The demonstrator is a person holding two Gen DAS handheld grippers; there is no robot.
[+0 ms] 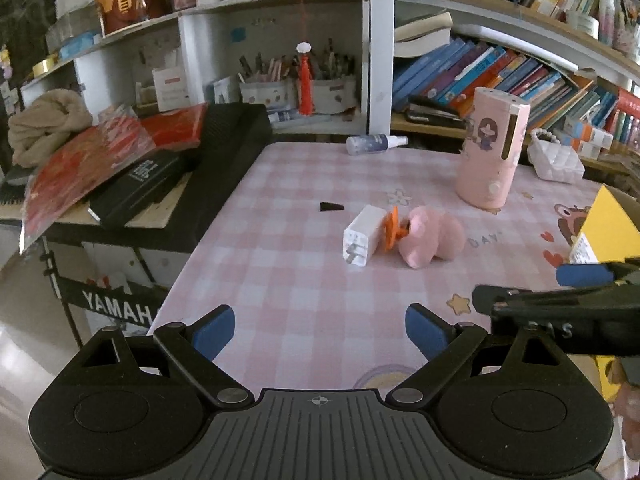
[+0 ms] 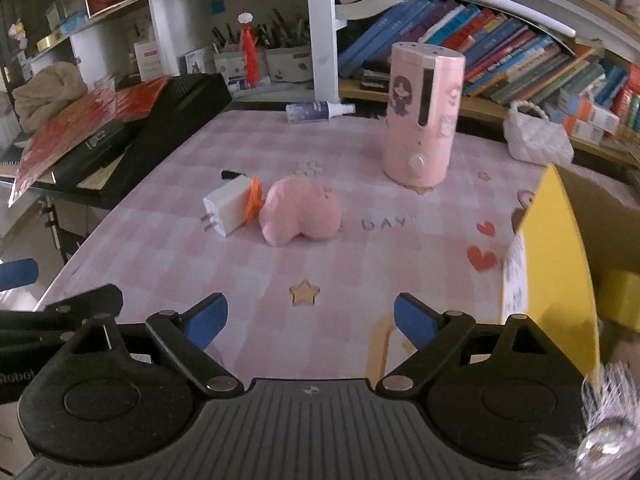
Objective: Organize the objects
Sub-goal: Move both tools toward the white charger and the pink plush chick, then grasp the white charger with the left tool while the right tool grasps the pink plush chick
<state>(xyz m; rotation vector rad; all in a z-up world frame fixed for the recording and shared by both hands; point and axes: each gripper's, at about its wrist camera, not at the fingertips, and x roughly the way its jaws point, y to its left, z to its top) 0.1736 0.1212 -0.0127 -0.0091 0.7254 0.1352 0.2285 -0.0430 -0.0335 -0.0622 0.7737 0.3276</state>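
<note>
On the pink checked tablecloth [image 1: 280, 280] [image 2: 360, 264] lie a white plug charger [image 1: 362, 236] [image 2: 226, 208], an orange clip [image 1: 392, 229] [image 2: 254, 199] and a pink plush toy [image 1: 432, 242] [image 2: 300, 211], all touching in a row. A small black piece [image 1: 331, 207] [image 2: 230, 174] lies just behind them. My left gripper [image 1: 320, 330] hovers over the near table edge, open and empty. My right gripper [image 2: 310, 320] is also open and empty, well short of the plush toy. In the left wrist view the right gripper's fingers [image 1: 584, 274] reach in from the right.
A tall pink humidifier [image 1: 492, 148] [image 2: 422, 116] stands behind the toys. A spray bottle [image 1: 374, 144] [image 2: 318, 112] lies at the far edge. An open yellow box [image 1: 604, 228] [image 2: 560, 264] stands at the right. A white quilted bag [image 2: 536, 136], bookshelves and a black keyboard case [image 1: 224, 152] border the table.
</note>
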